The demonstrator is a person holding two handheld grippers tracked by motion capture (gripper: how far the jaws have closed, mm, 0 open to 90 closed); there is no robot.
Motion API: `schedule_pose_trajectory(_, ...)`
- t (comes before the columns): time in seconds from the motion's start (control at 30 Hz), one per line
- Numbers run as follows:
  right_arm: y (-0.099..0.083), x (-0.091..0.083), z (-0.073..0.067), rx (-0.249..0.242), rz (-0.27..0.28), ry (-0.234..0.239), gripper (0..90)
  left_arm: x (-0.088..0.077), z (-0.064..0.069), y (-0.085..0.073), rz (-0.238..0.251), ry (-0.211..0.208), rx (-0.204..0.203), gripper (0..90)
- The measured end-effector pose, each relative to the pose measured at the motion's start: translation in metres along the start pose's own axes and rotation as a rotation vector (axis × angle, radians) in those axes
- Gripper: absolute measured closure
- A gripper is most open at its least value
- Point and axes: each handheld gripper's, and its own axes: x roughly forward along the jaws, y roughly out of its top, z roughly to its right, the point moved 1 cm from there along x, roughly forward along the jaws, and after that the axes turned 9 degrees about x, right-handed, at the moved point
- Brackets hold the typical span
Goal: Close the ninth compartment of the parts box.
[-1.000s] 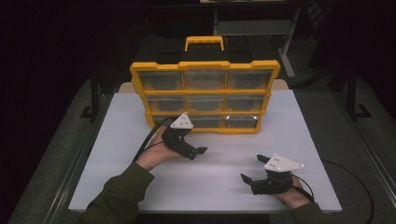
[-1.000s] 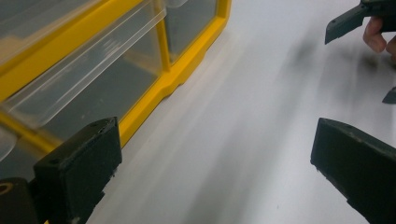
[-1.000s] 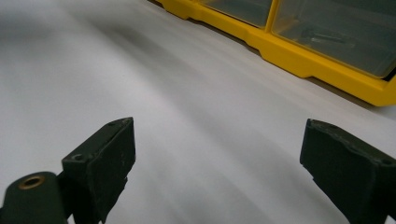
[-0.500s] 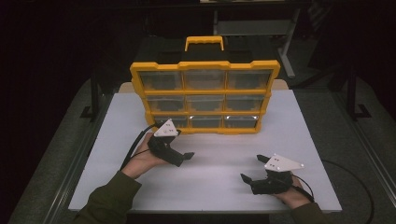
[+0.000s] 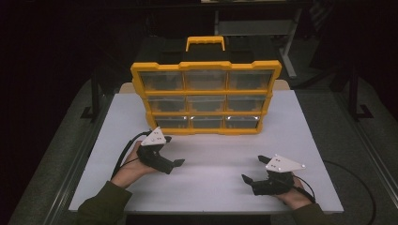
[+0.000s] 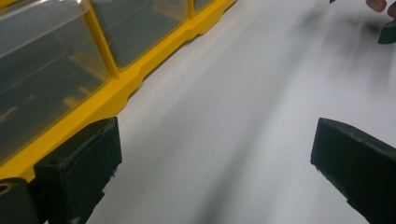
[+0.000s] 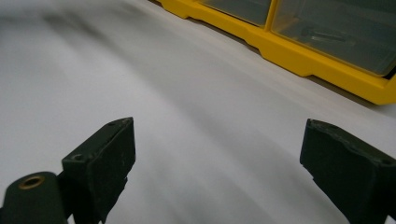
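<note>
Resting low on the white rectangular tabletop, both hand-held grippers sit released, grasping nothing.

Left black two-jaw gripper, held in the person's left hand at about 8 o'clock on the table, lies just in front of the lower left corner of the yellow plastic organiser case with clear-fronted compartments; its own view shows the jaws spread wide over bare table, the case's yellow base rail just beside the left jaw. Right black two-jaw gripper, held in the right hand at about 4 o'clock, rests well apart from the case, jaws likewise spread. The case stands upright at 12 o'clock, three rows of three compartments, black-and-yellow carry handle on top. Contents are mostly too dim to tell; the right gripper view shows a few small slender items in one bottom compartment.
</note>
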Motion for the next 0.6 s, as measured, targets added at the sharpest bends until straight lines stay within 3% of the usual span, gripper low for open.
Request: schedule_pose_trajectory(0.6,0.0,0.0,0.0,0.0,-0.007,-0.002,9.6,-0.021,0.006,-0.032,0.02,0.01,-0.037,1.7)
